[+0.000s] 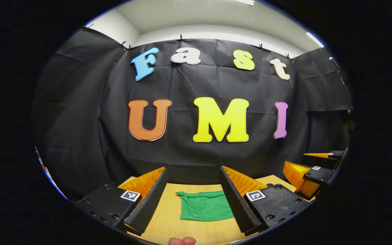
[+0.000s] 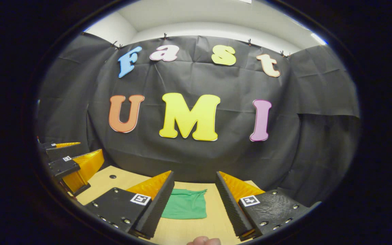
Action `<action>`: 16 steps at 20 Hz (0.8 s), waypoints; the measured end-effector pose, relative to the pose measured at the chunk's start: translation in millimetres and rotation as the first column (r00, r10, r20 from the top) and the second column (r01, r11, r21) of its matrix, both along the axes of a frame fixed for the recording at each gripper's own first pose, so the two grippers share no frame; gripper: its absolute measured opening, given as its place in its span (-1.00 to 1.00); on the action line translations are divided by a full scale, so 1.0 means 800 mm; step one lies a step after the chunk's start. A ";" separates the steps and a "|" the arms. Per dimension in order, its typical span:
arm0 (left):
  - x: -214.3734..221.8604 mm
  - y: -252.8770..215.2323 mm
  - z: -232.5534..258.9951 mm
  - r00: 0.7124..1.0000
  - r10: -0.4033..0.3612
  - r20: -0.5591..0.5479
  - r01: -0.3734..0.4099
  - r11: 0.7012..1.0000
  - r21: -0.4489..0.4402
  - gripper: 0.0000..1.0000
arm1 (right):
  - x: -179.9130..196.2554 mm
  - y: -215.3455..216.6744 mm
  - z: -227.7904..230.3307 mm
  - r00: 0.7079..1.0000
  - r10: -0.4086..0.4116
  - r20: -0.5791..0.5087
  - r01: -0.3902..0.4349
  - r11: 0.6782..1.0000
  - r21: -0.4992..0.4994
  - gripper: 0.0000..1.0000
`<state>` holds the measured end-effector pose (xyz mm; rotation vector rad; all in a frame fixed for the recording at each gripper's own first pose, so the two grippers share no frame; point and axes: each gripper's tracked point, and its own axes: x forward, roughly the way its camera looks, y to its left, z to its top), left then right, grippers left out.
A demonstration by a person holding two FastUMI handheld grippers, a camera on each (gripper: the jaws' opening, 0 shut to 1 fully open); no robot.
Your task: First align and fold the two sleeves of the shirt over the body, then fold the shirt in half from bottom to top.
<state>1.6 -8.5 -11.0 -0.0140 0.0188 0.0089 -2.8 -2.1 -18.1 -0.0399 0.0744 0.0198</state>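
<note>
Shirt point(image 1: 205, 205) first: green, folded into a compact block, it lay flat on the wooden table point(image 1: 168, 224) close to the black cloth wall point(image 1: 189, 156). In the left gripper view it sat at about six o'clock, between the two fingers and beyond them, its right part hidden behind the right finger. Its long axis ran across the view, side to side, and a bunched corner stuck out at its upper left, towards ten o'clock. Which end was collar or hem I could not tell.

In the right gripper view the shirt point(image 2: 185, 204) again lay at about six o'clock, partly behind the left finger, with a small point of cloth sticking out at its upper right, towards one o'clock.

The left gripper point(image 1: 194, 192) hung above the table with its jaws wide apart, gripping nothing and clear of the cloth. The right gripper point(image 2: 194, 195) was the same: jaws wide, empty, held above the table.

From the left gripper view the right gripper showed at about four o'clock, near the table's far right edge. From the right gripper view the left gripper point(image 2: 75, 163) showed at about eight o'clock, its jaws likewise parted. A fingertip point(image 1: 181, 241) peeked in at the bottom of each view.
</note>
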 end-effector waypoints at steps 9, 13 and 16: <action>-0.003 -0.001 -0.002 1.000 0.020 -0.009 -0.019 1.000 0.005 0.94 | 0.000 -0.007 -0.001 1.000 -0.008 0.000 0.008 1.000 0.014 0.60; -0.003 0.000 0.002 1.000 0.027 -0.007 -0.027 1.000 0.010 1.00 | 0.001 -0.007 0.000 1.000 -0.002 0.002 0.002 1.000 0.015 0.60; -0.002 0.001 0.003 0.999 0.032 -0.005 -0.032 0.999 0.015 0.94 | 0.002 -0.006 -0.001 1.000 0.004 0.000 -0.004 1.000 0.013 0.60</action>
